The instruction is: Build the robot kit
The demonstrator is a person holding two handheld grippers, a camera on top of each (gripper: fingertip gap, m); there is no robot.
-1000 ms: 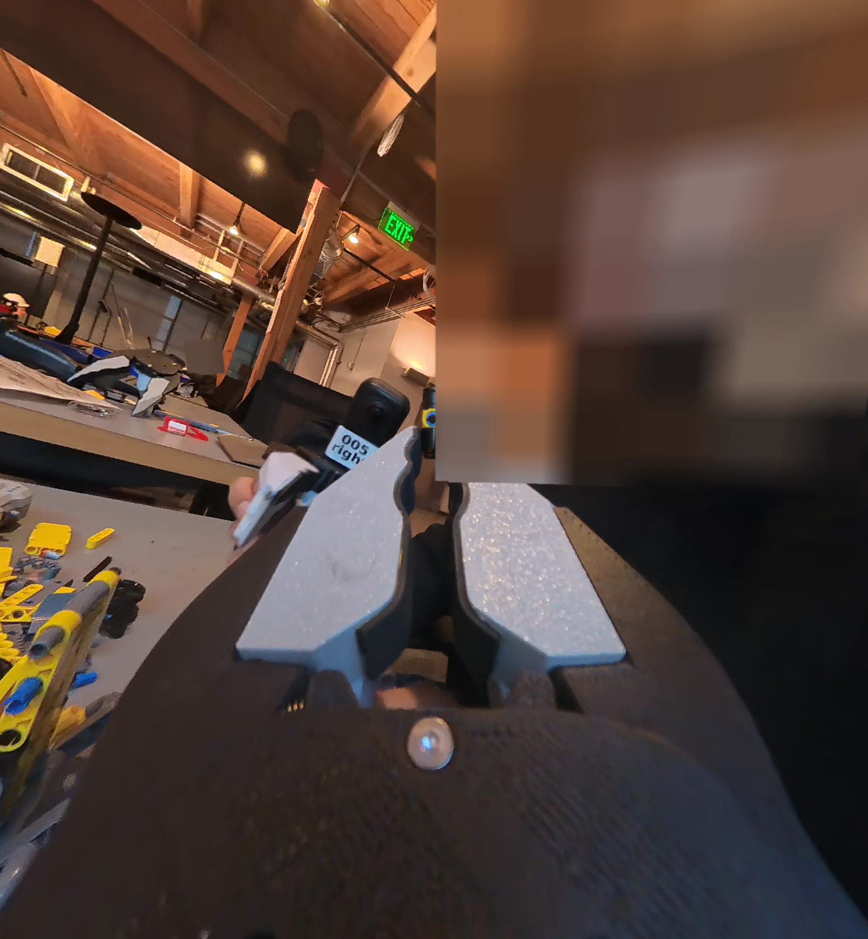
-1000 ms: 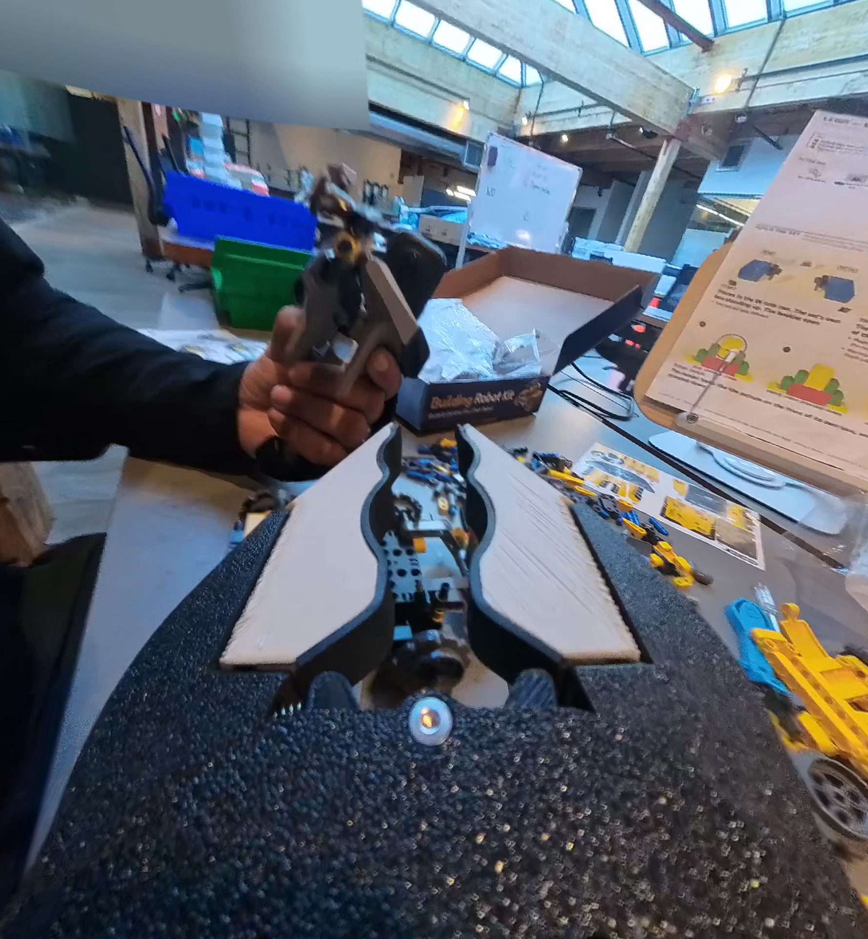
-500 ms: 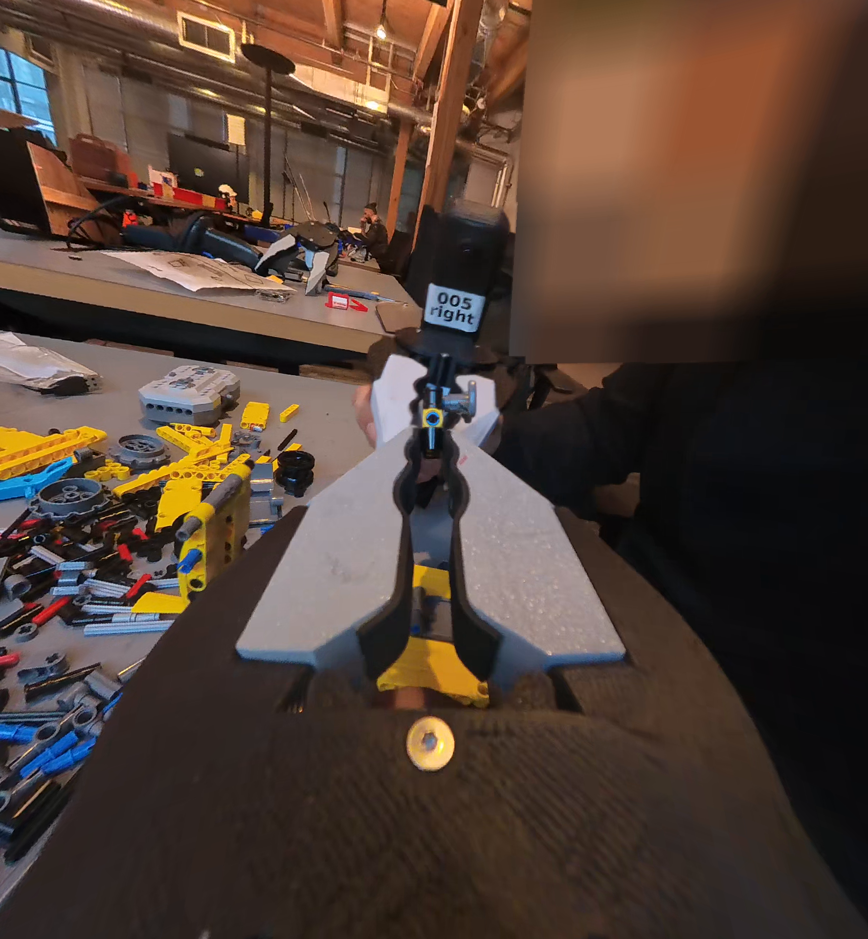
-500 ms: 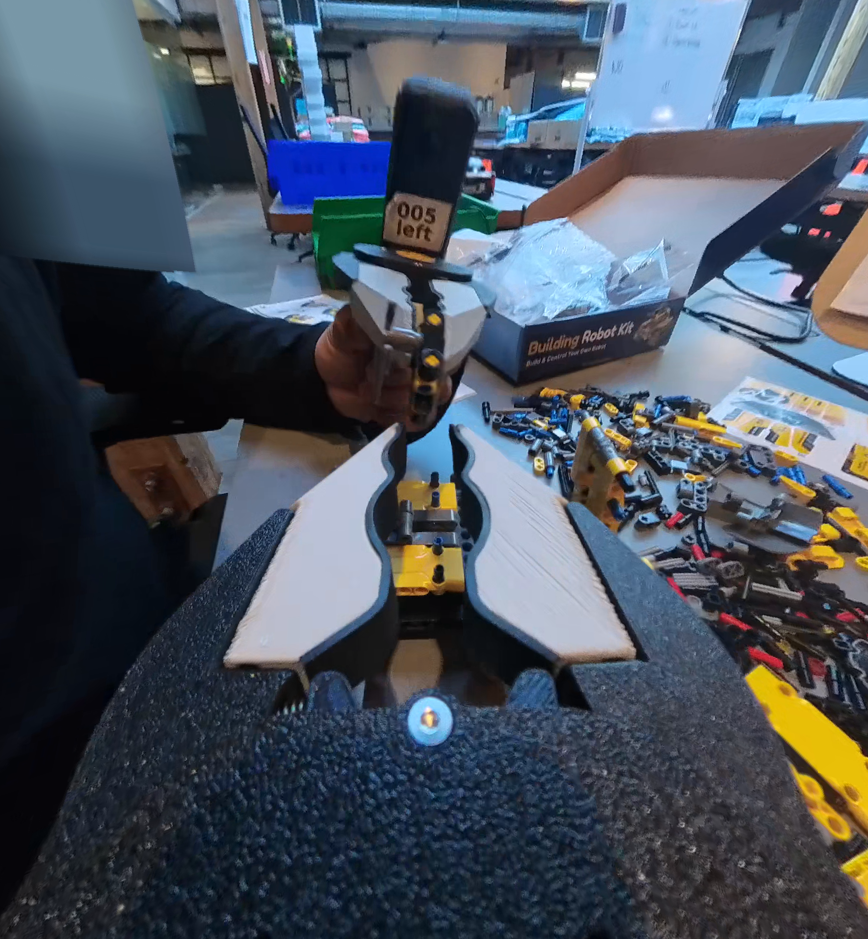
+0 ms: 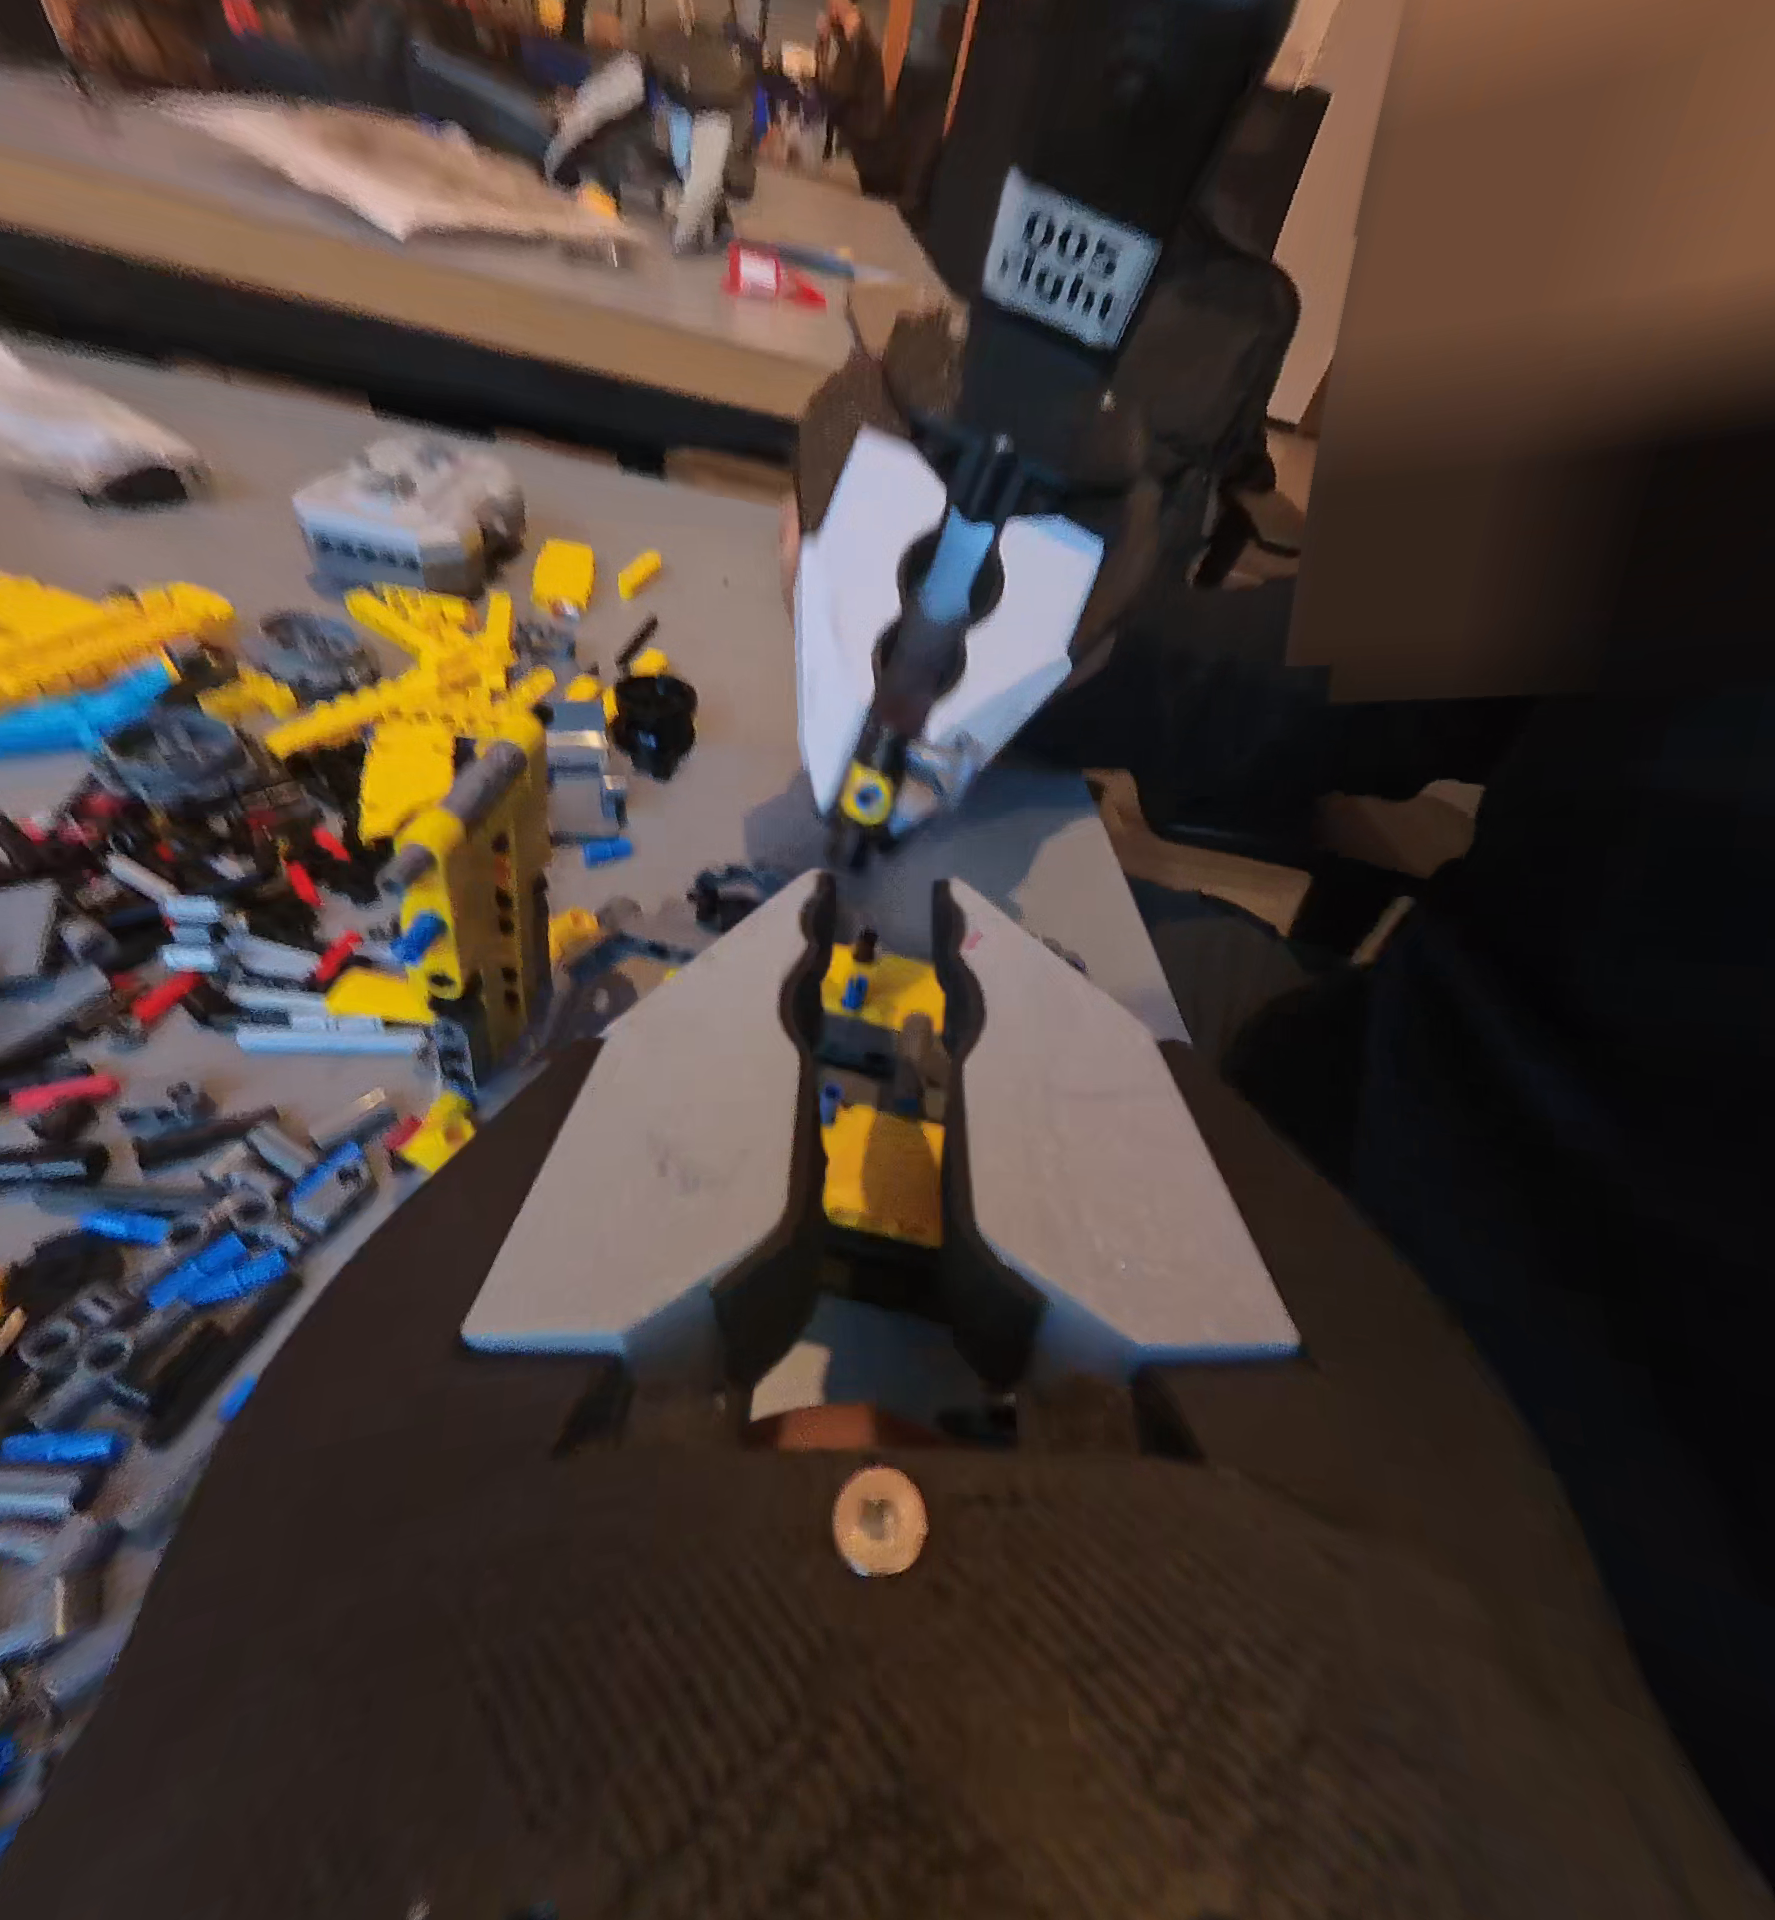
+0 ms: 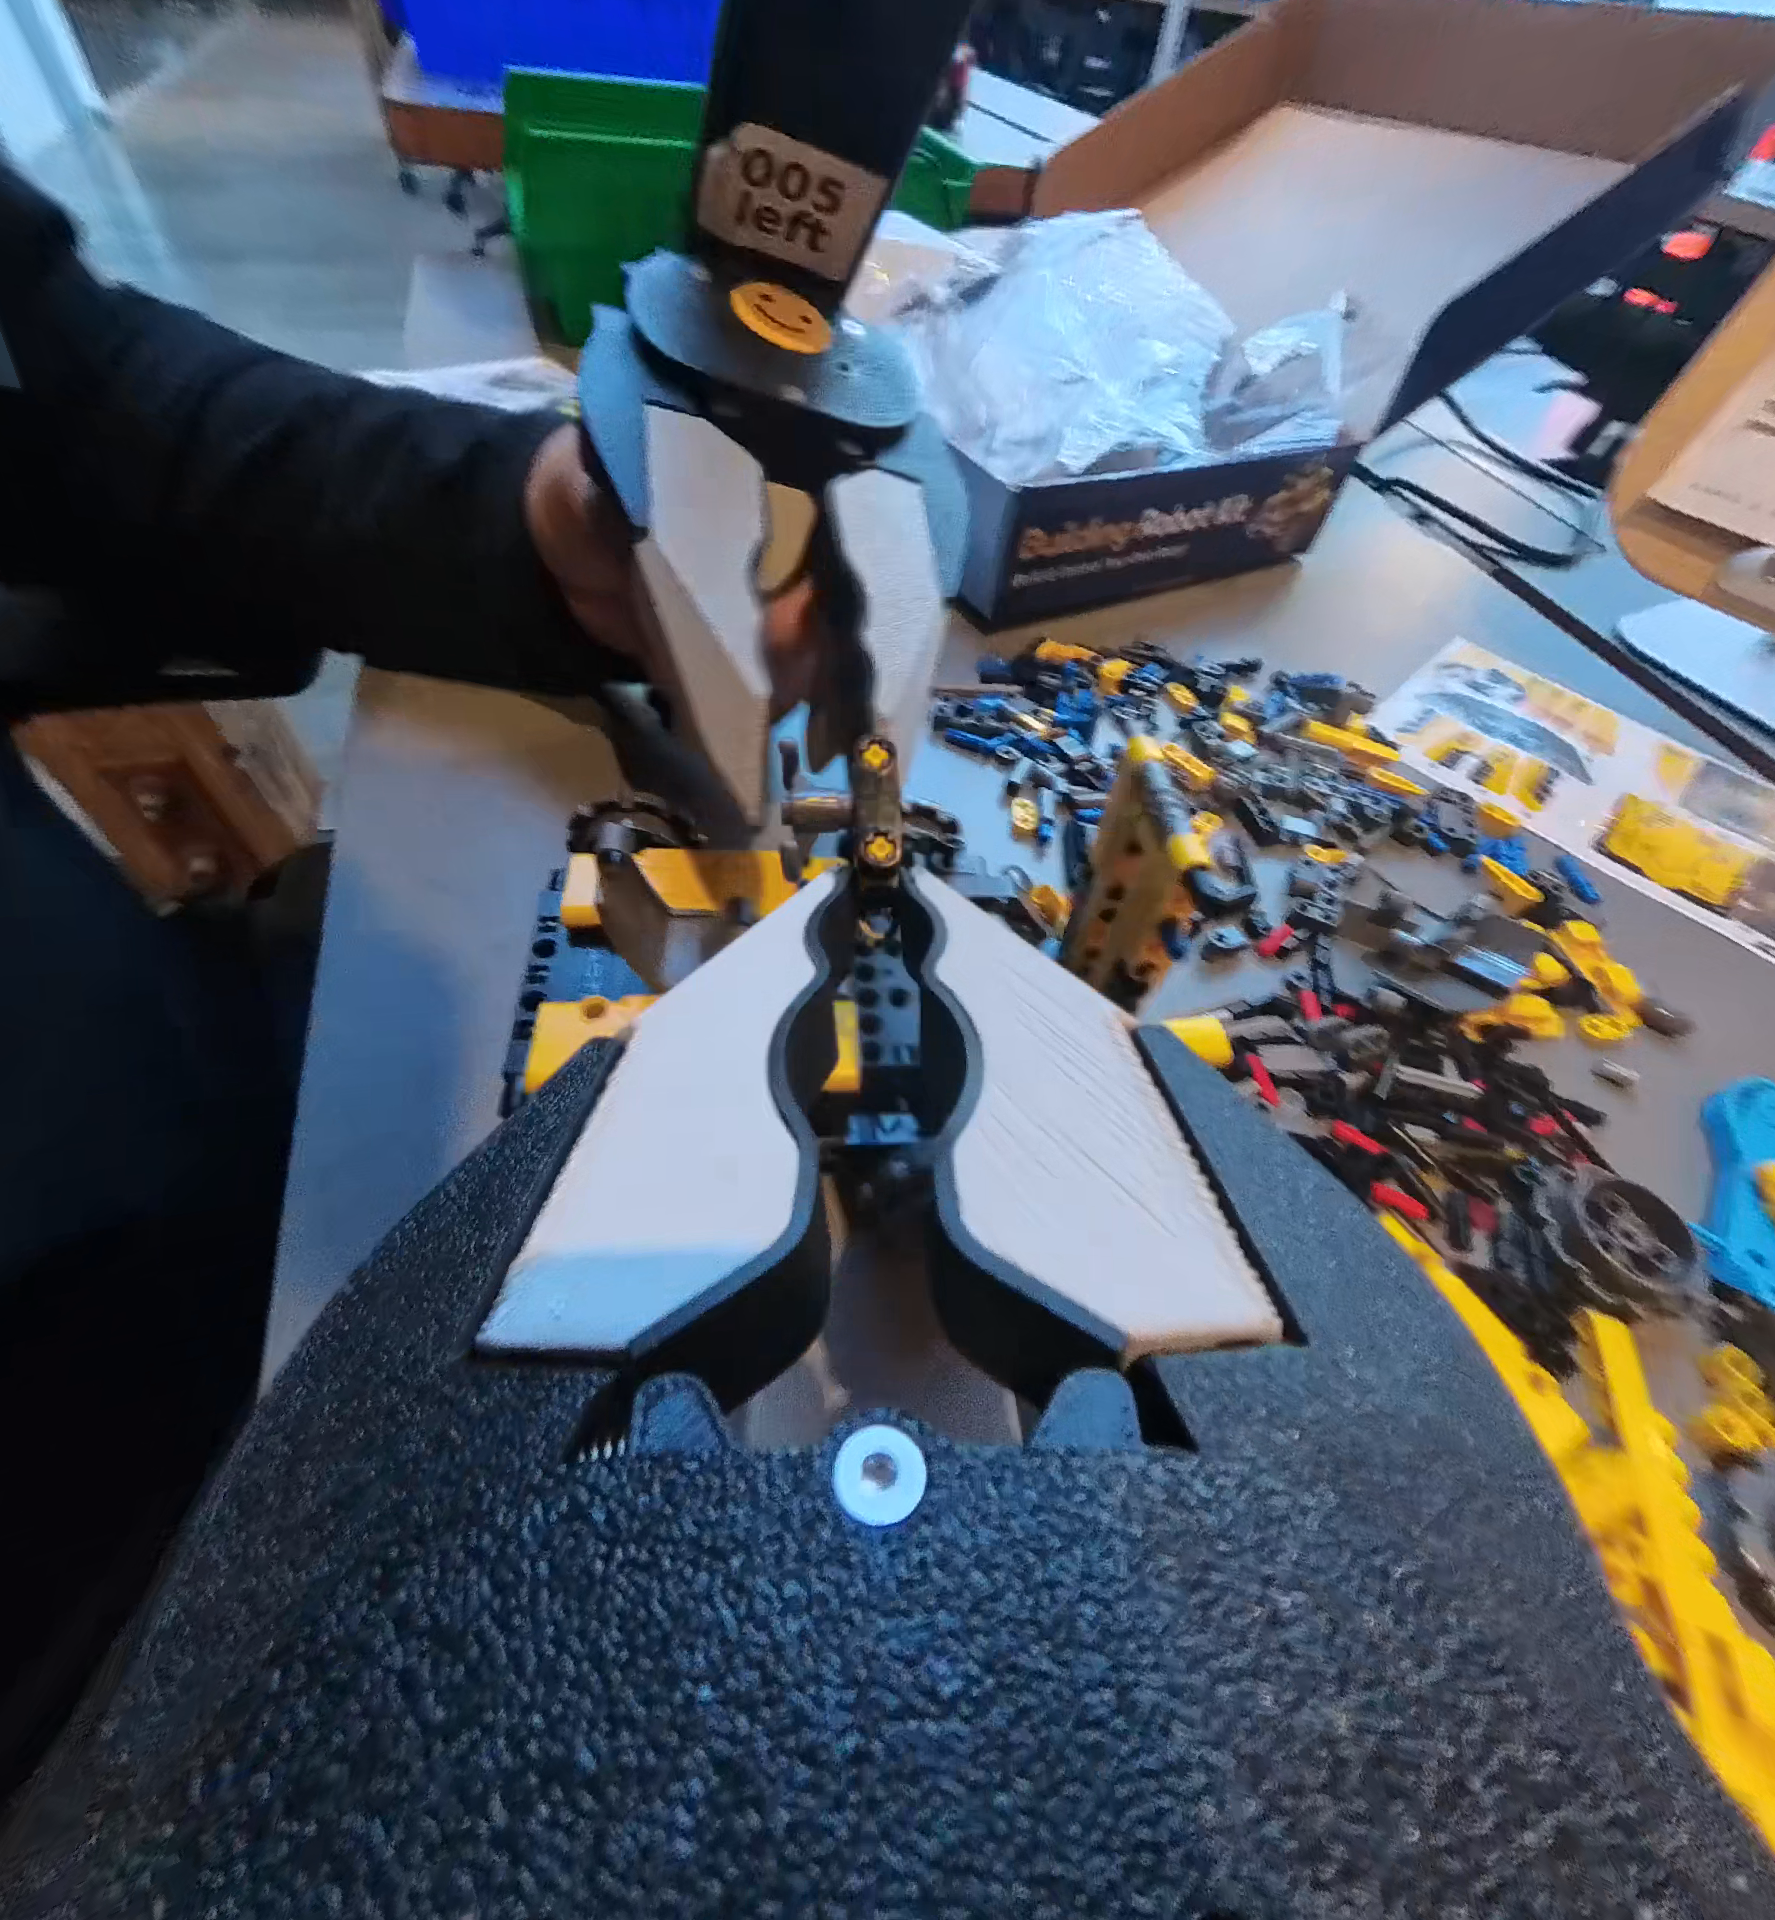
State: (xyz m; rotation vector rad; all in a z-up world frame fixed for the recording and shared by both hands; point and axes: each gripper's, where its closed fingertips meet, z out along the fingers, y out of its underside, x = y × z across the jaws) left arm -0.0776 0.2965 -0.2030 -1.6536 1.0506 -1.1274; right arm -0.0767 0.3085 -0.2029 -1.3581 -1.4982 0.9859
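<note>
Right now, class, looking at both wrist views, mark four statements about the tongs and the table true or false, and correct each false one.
1. The right tongs grip a small black-and-yellow piece at their tips. True.
2. The left tongs are clamped shut on a blue wheel. False: they stand open, with no wheel between them.
3. A cardboard box holding clear plastic bags stands behind the loose parts. True.
4. The loose parts are sorted into trays. False: they lie scattered on the table.
</note>
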